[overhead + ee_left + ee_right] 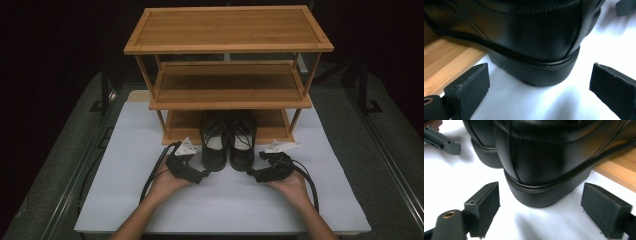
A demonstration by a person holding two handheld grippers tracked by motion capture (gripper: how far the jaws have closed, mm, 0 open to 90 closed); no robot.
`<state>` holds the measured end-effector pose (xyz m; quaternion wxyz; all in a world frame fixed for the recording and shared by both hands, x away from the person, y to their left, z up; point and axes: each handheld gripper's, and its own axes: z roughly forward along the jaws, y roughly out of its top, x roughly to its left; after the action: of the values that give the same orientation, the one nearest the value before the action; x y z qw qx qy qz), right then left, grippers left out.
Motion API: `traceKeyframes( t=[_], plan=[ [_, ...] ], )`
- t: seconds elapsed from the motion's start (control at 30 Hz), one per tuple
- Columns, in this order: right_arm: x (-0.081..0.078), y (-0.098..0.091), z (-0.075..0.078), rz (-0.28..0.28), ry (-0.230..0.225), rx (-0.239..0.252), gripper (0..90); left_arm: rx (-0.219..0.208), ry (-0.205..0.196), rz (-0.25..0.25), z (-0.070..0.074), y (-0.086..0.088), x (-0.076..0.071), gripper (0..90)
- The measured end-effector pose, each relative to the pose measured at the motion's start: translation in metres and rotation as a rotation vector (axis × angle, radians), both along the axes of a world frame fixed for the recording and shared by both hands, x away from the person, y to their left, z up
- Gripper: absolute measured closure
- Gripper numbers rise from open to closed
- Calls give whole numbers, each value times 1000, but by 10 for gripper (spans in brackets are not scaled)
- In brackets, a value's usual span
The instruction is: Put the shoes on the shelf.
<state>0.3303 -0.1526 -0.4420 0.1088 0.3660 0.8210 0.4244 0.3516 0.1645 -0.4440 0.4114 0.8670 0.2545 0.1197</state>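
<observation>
Hidden: the toes of both shoes are tucked under the middle shelf (230,85) of the wooden rack (227,27) at frame centre in the high view; the laces can barely be made out.
Left shoe (215,142): its heel is seen just ahead of the left gripper (204,174), filling the upper part of the left gripper view (534,37), untouched.
Right shoe (242,142): its heel lies just ahead of the right gripper (251,174), apparently untouched (544,162).
Jaws: both pairs are held wide apart, nothing clamped.
Rack contents: the pair rests half on the bottom shelf (272,125), heels on the white table (225,200).
</observation>
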Motion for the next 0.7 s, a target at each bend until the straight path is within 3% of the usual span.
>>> traceKeyframes(
  t=[0.17, 0.33, 0.5, 0.7],
  plan=[
    [7, 7, -9, 3, 10, -34, 140, 22, 11, 4, -9, -8, 6, 25],
    [10, 16, -15, 13, 12, -75, 141, 44, 0, -8, -9, -11, 7, 67],
    [9, 19, -15, 12, 13, -68, 174, 104, -4, -12, -11, -18, 7, 73],
    [7, 22, -15, -7, 6, -77, 195, 103, 1, 7, -10, -20, 6, 74]
  ],
)
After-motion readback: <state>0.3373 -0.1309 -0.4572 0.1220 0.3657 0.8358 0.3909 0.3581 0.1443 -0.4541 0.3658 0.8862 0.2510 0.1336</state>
